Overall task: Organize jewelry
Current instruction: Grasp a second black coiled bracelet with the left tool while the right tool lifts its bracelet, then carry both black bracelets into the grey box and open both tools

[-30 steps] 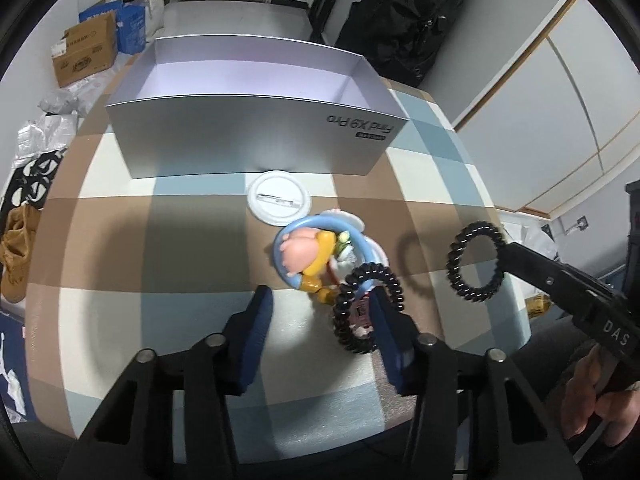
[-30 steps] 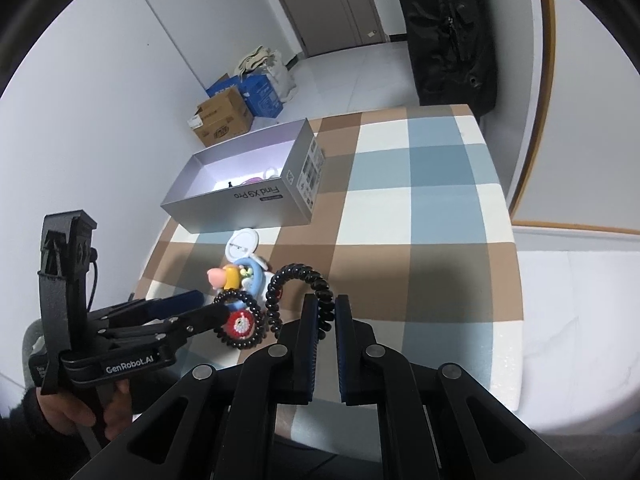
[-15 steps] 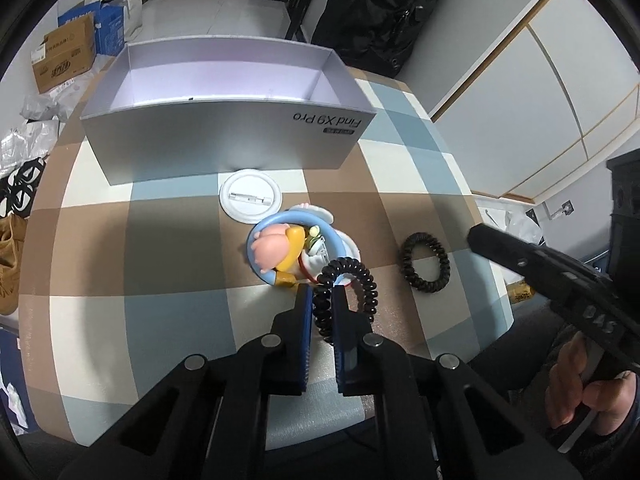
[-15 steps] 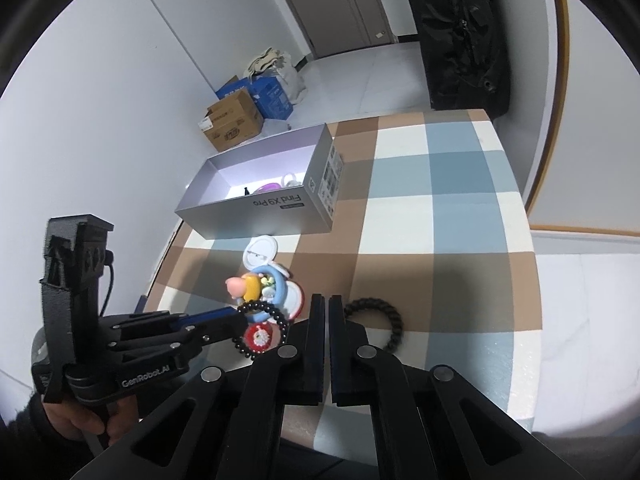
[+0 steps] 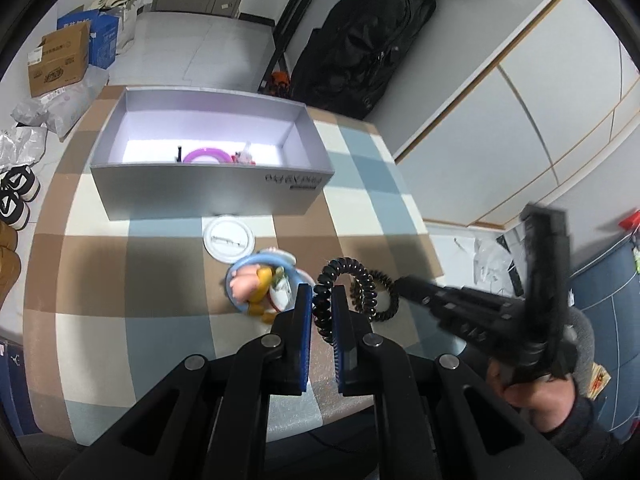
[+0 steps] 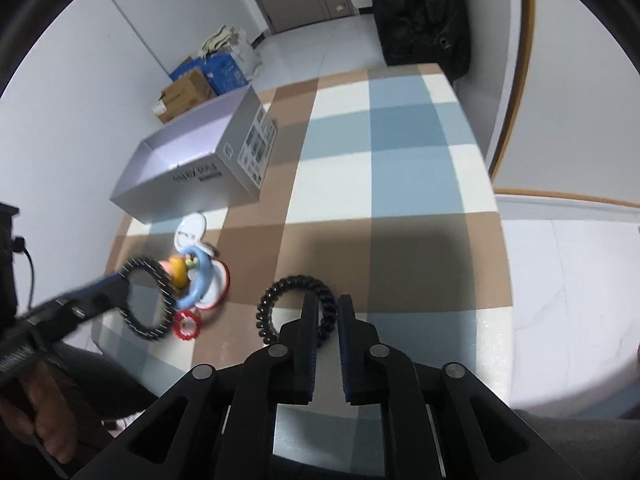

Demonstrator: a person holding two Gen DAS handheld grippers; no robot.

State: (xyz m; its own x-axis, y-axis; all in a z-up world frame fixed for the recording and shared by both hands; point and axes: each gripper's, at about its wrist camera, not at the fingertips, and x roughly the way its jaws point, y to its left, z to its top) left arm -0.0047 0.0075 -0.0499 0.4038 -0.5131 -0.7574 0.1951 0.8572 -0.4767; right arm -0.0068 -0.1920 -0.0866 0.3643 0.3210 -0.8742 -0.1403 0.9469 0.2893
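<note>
The open grey box (image 5: pixel 208 188) lies ahead and left. Your left gripper (image 5: pixel 320 308), nearer it, clamps the first hair tie (image 5: pixel 344 264), lifted. Right of that, your right gripper (image 6: pixel 325 312) pinches the second hair tie (image 6: pixel 262 312) on the table (image 6: pixel 420 260).

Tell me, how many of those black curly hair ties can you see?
2. One hair tie is pinched in the left gripper; the other lies on the checked table, the right gripper closing around it. More may be hidden inside the box.
</note>
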